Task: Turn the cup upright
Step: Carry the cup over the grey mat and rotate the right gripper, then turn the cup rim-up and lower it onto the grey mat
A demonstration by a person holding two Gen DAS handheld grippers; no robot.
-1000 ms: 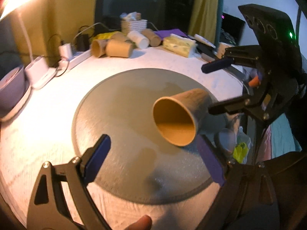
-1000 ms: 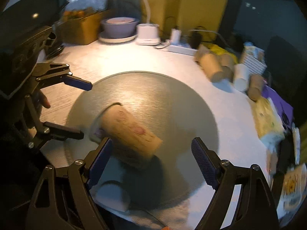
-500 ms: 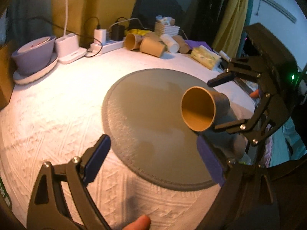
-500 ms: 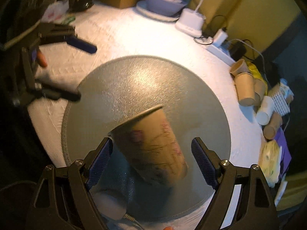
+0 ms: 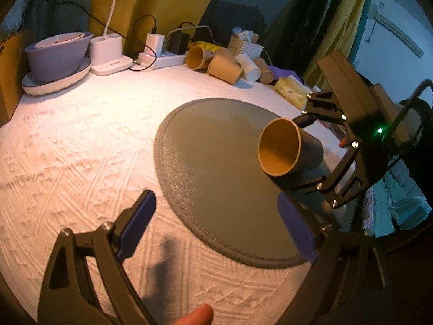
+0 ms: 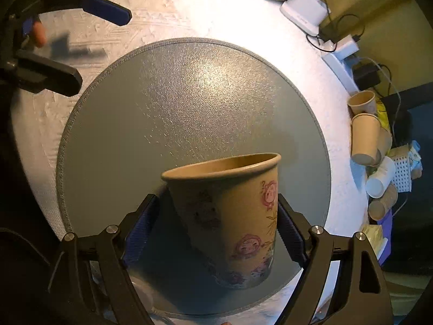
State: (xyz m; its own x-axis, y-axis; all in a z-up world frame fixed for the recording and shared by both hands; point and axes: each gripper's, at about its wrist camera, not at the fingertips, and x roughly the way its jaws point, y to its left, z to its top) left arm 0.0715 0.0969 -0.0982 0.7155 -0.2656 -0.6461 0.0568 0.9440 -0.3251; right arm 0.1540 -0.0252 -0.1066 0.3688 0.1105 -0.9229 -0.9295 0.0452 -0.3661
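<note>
Above the round grey mat [image 6: 189, 103], the right hand-held gripper [image 6: 216, 227] pinches the paper cup [image 6: 230, 216] between its 2 pads, mouth tilted up; the left hand-held gripper [image 5: 216, 224] hangs spread, empty.

Warm lamp light from upper left, glare on round mat [image 6: 211, 86], fisheye-dark corners, slight blur.

A lived-in room of a home, not a lab — a round table [image 5: 81, 140] under a white embossed cloth, with a grey round placemat [image 5: 216, 168] on it. Along the far edge sit a lavender bowl [image 5: 58, 51] on a plate, a power strip [image 5: 162, 59] with chargers, spare paper cups [image 5: 224, 66] and a white basket [image 5: 245, 47]; yellow curtains [image 5: 167, 5] hang behind.
</note>
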